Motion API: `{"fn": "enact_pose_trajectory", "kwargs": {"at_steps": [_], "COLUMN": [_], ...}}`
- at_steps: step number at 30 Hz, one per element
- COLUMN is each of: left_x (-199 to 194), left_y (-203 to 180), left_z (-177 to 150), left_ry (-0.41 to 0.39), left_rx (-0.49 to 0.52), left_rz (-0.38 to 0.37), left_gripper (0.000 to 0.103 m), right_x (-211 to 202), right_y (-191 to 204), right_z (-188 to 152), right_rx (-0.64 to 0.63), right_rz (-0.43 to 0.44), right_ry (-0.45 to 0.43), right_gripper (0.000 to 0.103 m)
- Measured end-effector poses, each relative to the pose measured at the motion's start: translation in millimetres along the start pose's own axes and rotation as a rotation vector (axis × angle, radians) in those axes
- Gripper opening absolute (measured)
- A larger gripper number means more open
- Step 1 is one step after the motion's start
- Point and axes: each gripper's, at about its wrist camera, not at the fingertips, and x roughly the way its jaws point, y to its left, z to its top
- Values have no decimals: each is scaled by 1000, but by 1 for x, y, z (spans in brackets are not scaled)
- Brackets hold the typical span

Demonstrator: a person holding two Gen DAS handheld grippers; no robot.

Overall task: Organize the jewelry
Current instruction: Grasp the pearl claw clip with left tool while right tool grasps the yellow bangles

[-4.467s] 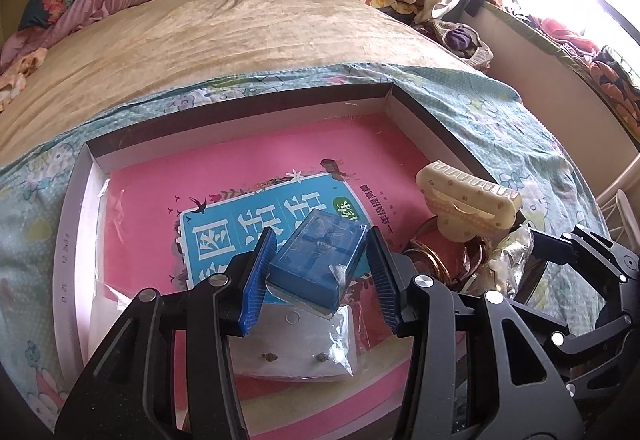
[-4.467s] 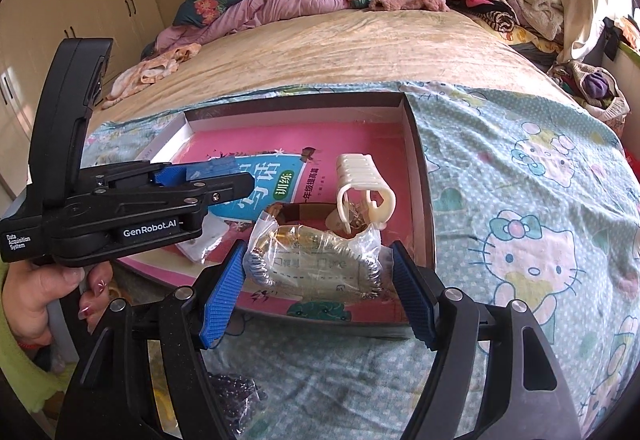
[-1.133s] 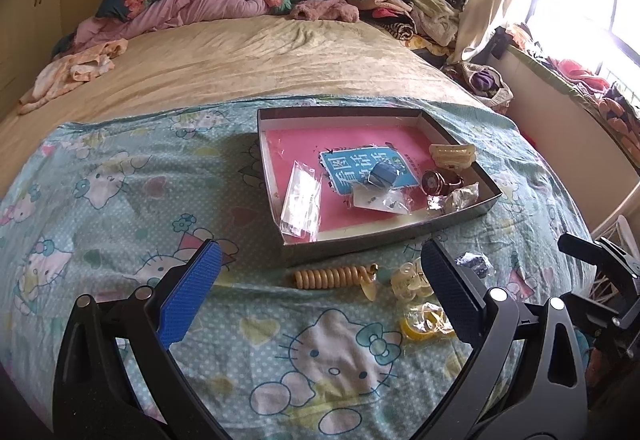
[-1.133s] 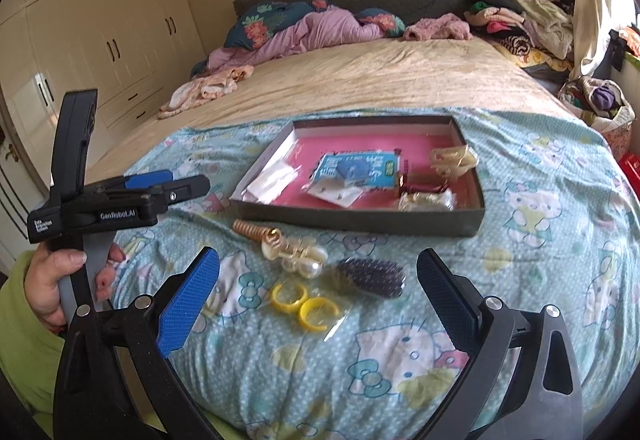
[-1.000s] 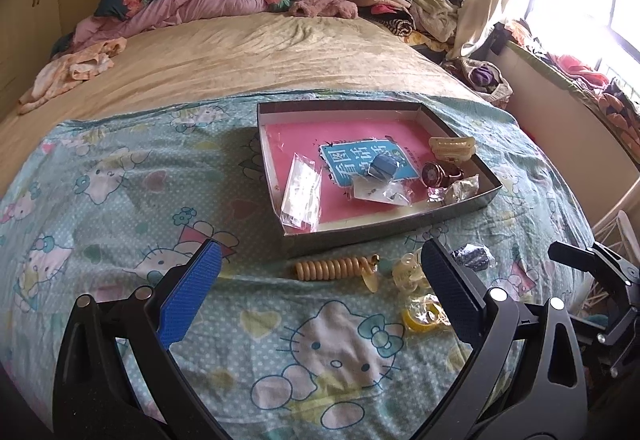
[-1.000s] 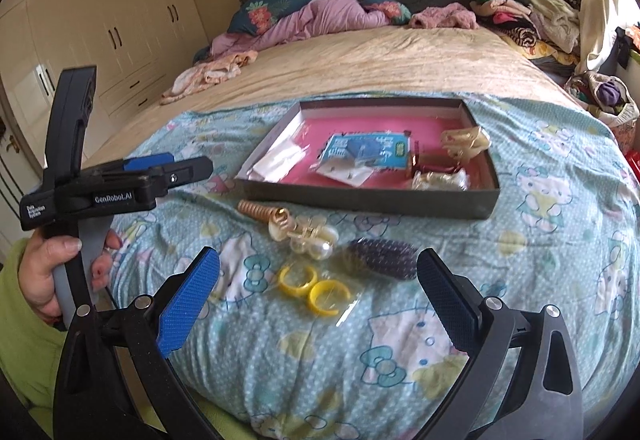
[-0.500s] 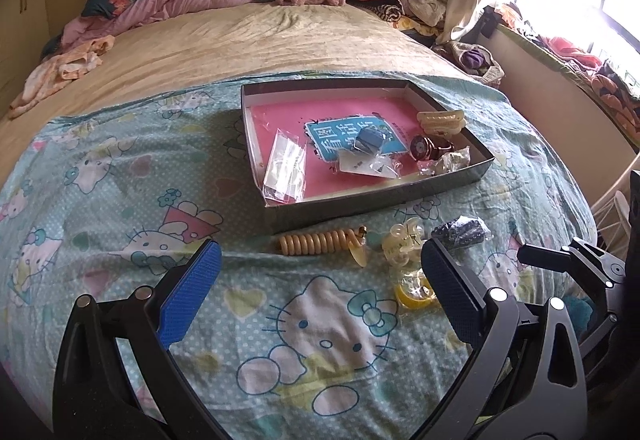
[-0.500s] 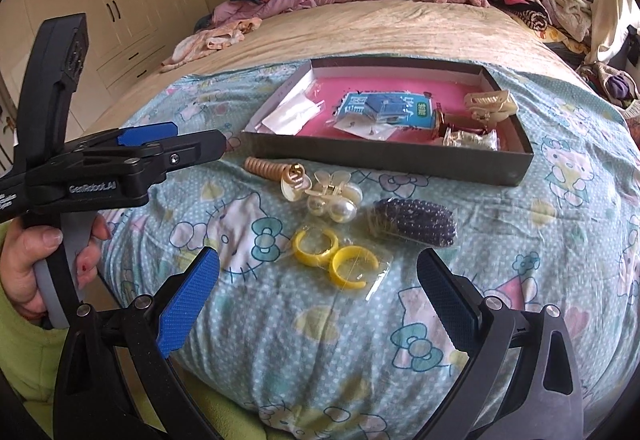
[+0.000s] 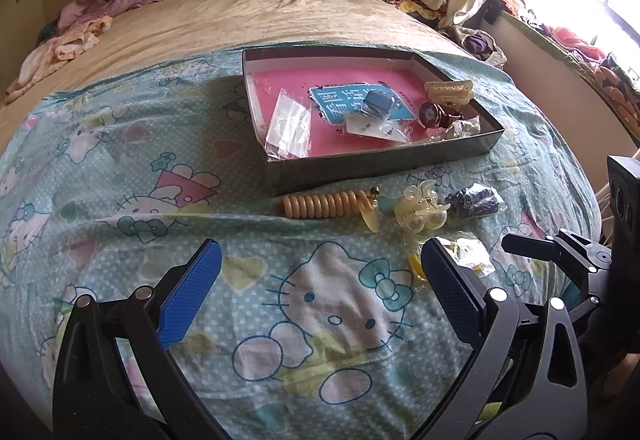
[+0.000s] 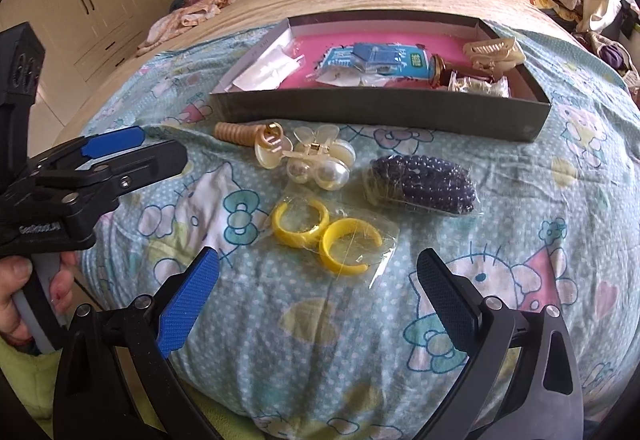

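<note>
Your right gripper (image 10: 316,292) has its jaws spread wide and empty, low over the sheet (image 10: 520,207). Your left gripper (image 9: 318,280) is spread just as wide with nothing in it; your hand (image 10: 24,304) grips its handle at the left of the right view.

Take the box (image 10: 380,111) as your landmark. Farthest out in front of it, nearest your right gripper, lies the bag of yellow rings (image 10: 326,236). Closer to the box sit the bead bag (image 10: 420,185) and the pearl clip (image 10: 320,159), side by side. Just in front of its near wall lies the coil tie (image 9: 326,203).

Inside the box, on the pink liner, you have a clear bag (image 9: 290,127) at the left, a blue case (image 9: 378,101) in the middle, and a cream claw clip (image 10: 494,51) at the far right corner.
</note>
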Motion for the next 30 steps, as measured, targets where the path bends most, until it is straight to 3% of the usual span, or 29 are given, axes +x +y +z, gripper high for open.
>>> {"fn": "enact_pose_trajectory", "kwargs": {"at_steps": [8, 16, 21, 30], "left_x": [5, 13, 20, 33], "left_y": [4, 7, 3, -19], "left_z": [-2, -1, 0, 3], "left_ry": [9, 17, 30, 53], "left_rx": [-9, -30, -34, -4], "left_rz": [-7, -24, -40, -93], "left_gripper": [93, 93, 93, 93], "right_x": [27, 46, 37, 7], "right_y": [1, 7, -1, -26], "right_z": [8, 5, -2, -12], "right_rx": [61, -59, -93, -49], "right_rz": [-23, -95, -65, 6], "right_ry": [33, 30, 22, 7], "right_gripper": [98, 98, 88, 81]}}
